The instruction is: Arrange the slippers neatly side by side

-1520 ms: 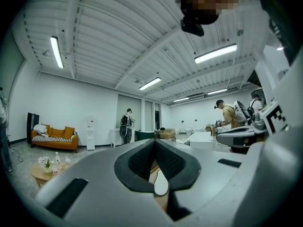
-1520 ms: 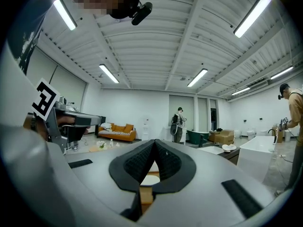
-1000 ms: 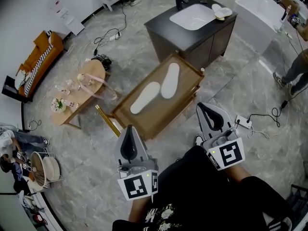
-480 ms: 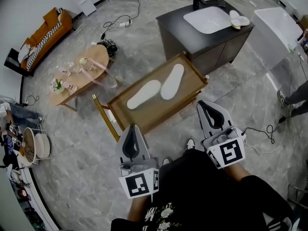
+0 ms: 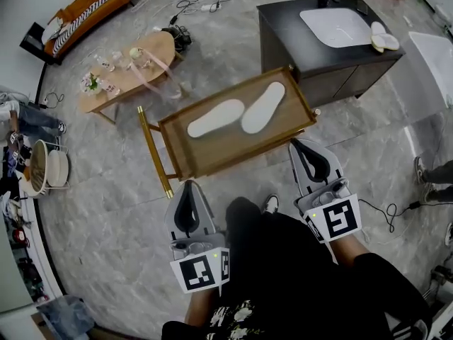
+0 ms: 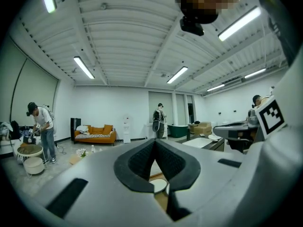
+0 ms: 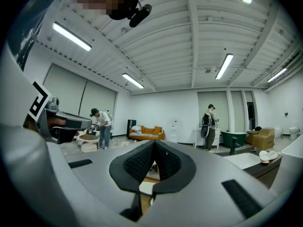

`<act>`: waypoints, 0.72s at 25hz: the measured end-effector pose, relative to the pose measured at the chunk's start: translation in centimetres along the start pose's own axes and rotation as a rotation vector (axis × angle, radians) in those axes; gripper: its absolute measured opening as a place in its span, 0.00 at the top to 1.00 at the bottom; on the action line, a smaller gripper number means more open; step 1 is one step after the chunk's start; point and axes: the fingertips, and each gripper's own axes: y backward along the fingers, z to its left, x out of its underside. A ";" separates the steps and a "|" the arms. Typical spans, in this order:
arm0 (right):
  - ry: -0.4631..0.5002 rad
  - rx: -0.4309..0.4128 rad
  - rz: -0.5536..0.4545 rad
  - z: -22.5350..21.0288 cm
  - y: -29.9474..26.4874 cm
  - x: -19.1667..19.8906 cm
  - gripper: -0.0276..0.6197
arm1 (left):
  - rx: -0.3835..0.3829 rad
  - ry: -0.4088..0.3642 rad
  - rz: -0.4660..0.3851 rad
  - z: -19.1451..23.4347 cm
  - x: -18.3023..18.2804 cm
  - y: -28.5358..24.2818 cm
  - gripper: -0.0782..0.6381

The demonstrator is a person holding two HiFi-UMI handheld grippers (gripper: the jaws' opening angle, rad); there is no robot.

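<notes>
Two white slippers lie soles-up on a wooden tray table (image 5: 230, 163). The left slipper (image 5: 216, 117) and the right slipper (image 5: 263, 107) are angled apart, with their near ends almost touching. My left gripper (image 5: 188, 185) hovers just short of the tray's near edge, shut and empty. My right gripper (image 5: 299, 144) is off the tray's near right corner, also shut with nothing in it. In the left gripper view the left gripper's (image 6: 155, 141) pads meet at the tip. The right gripper (image 7: 155, 142) looks the same in its own view. Both point level across the room.
A dark vanity (image 5: 311, 48) with a white sink stands behind the tray, with another pale pair of slippers (image 5: 384, 38) on top. A low oval table (image 5: 131, 69) is at the left and an orange sofa (image 5: 85, 9) beyond. A cable and power strip (image 5: 388, 208) lie at the right. People stand far off.
The head view has swung, so the tray now sits higher and further right in it. Both grippers stay shut and empty near its near edge. The slippers have not moved on the tray.
</notes>
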 end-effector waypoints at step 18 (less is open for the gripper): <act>-0.018 -0.052 0.021 -1.2 -3.3 0.8 0.96 | -0.021 -0.034 0.009 0.1 -0.5 -3.4 0.89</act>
